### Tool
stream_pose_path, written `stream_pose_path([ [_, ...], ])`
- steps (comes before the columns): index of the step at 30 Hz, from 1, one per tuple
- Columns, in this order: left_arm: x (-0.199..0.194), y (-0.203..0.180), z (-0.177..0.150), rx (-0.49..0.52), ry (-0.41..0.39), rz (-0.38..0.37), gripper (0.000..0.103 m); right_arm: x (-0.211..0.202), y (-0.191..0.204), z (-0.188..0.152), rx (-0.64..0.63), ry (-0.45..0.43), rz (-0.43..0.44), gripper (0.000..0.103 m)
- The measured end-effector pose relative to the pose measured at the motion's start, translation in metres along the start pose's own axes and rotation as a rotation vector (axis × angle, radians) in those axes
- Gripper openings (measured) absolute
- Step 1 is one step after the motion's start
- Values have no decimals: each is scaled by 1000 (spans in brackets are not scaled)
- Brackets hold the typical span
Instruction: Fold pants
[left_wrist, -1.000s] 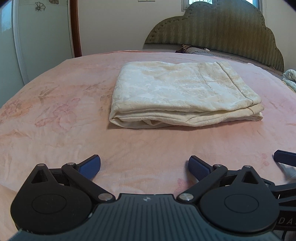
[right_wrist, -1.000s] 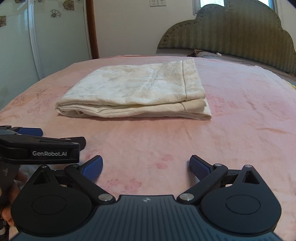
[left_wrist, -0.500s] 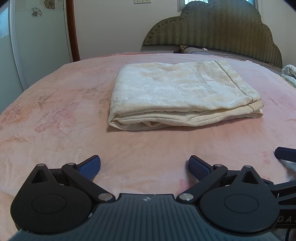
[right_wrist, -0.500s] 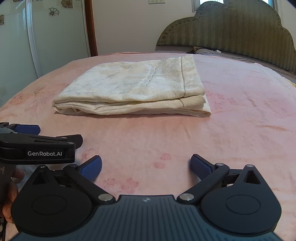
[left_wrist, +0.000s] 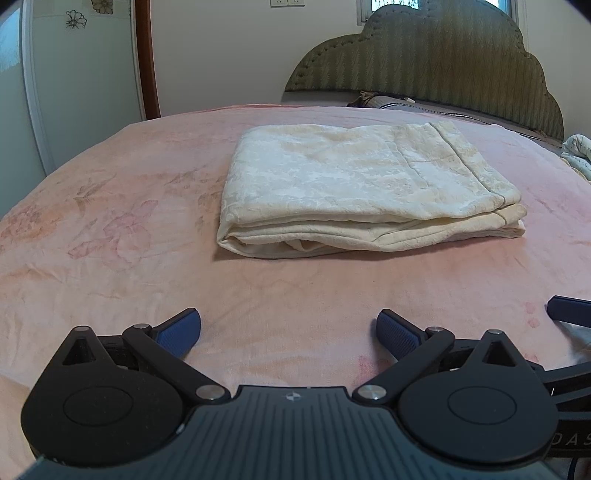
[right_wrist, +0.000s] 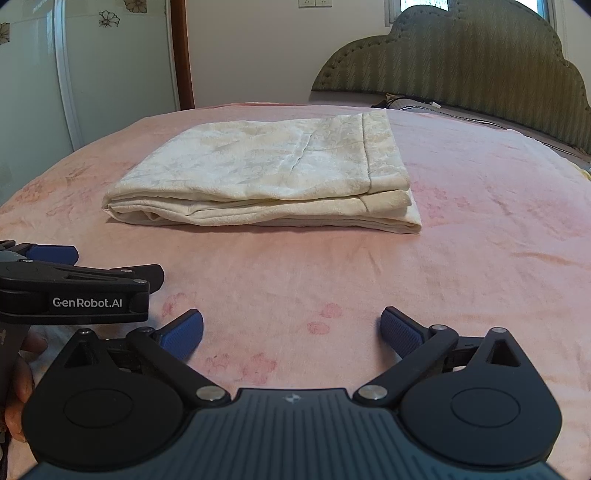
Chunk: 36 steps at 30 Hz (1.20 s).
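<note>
The cream pants (left_wrist: 362, 188) lie folded into a flat rectangular stack on the pink bedspread; they also show in the right wrist view (right_wrist: 273, 177). My left gripper (left_wrist: 288, 328) is open and empty, low over the bedspread, well short of the stack's near edge. My right gripper (right_wrist: 291, 328) is open and empty too, at a similar distance from the stack. The left gripper's body (right_wrist: 74, 291) shows at the left of the right wrist view, and one blue fingertip (left_wrist: 569, 310) of the right gripper shows at the right of the left wrist view.
The pink floral bedspread (left_wrist: 110, 240) covers the bed. A green padded headboard (left_wrist: 443, 66) and a pillow (left_wrist: 391, 101) stand behind the stack. A pale wardrobe door (right_wrist: 92, 74) is at the left. A patterned cloth (left_wrist: 580, 151) lies at the far right.
Both grippers have tilted or drawn back slightly, so the stack sits a little lower and nearer in view. The pants have not moved and both grippers stay open.
</note>
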<state>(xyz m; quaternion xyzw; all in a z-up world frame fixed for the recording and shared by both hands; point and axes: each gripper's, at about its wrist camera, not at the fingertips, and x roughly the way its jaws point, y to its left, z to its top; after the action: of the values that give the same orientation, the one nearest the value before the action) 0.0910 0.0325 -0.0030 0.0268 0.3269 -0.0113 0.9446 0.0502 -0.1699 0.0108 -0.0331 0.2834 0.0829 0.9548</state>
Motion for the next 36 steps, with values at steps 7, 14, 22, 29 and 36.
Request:
stream_pose_path([
  [7, 0, 0, 0, -2, 0, -1, 103, 0, 1, 0, -2, 1, -3, 103],
  [14, -1, 0, -1, -12, -4, 4, 103, -1, 1, 0, 5, -6, -25, 103],
  [22, -2, 1, -1, -27, -4, 19, 103, -1, -2, 4, 18, -26, -90, 103],
  [29, -2, 2, -2, -31, -1, 15, 103, 7, -6, 5, 25, 7, -71, 103],
  [36, -2, 2, -2, -31, -1, 15, 103, 6, -6, 4, 27, 4, -71, 103],
])
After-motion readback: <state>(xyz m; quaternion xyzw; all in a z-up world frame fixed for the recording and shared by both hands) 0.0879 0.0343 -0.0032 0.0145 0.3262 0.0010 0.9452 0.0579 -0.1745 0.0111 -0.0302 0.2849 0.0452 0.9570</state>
